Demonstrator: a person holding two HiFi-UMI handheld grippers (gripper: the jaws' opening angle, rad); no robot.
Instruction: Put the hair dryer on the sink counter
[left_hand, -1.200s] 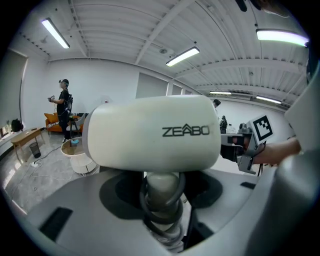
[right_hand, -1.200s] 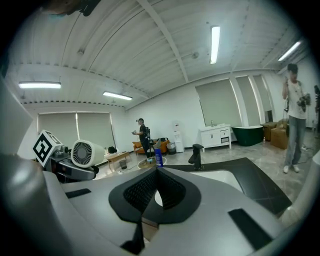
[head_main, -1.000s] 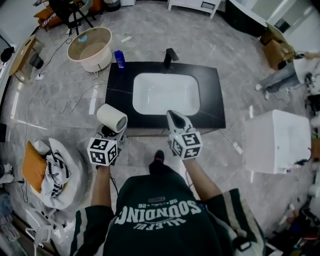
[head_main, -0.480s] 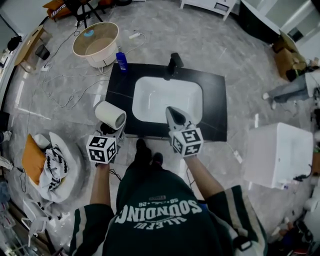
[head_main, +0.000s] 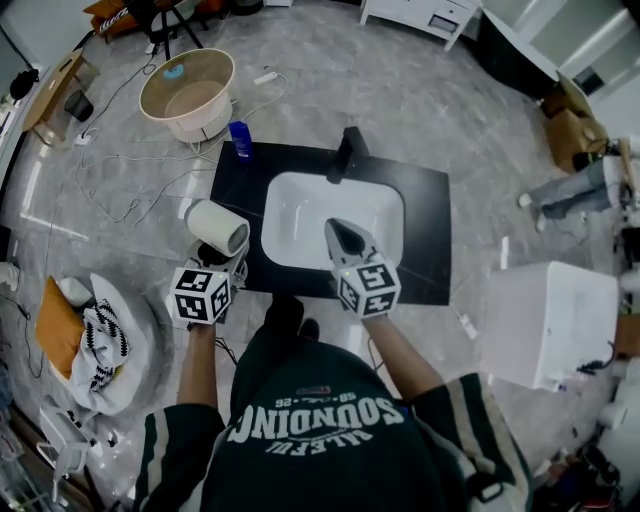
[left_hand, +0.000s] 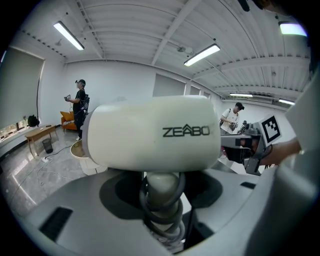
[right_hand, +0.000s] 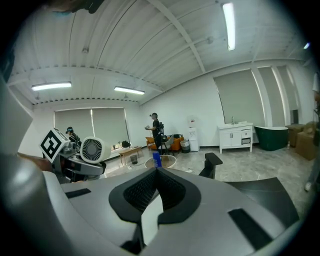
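A white hair dryer (head_main: 218, 228) with a round barrel is held just off the left edge of the black sink counter (head_main: 425, 250). My left gripper (head_main: 222, 262) is shut on its handle. In the left gripper view the hair dryer's barrel (left_hand: 150, 132) fills the middle, and its cord-wrapped handle sits between my left gripper's (left_hand: 162, 202) jaws. My right gripper (head_main: 336, 230) is shut and holds nothing, over the front of the white basin (head_main: 300, 205). The right gripper view shows my right gripper (right_hand: 156, 172) with its tips together and the hair dryer (right_hand: 91, 150) at left.
A black faucet (head_main: 347, 152) stands behind the basin and a blue bottle (head_main: 239, 138) at the counter's back left corner. A beige basket (head_main: 187, 92) and loose cables lie on the floor beyond. A white box (head_main: 545, 320) stands at right, a bag with a cushion (head_main: 85, 345) at left.
Both grippers have come forward toward the counter. The hair dryer stays in the left gripper and now sits beside the counter's left edge; the right gripper reaches over the basin.
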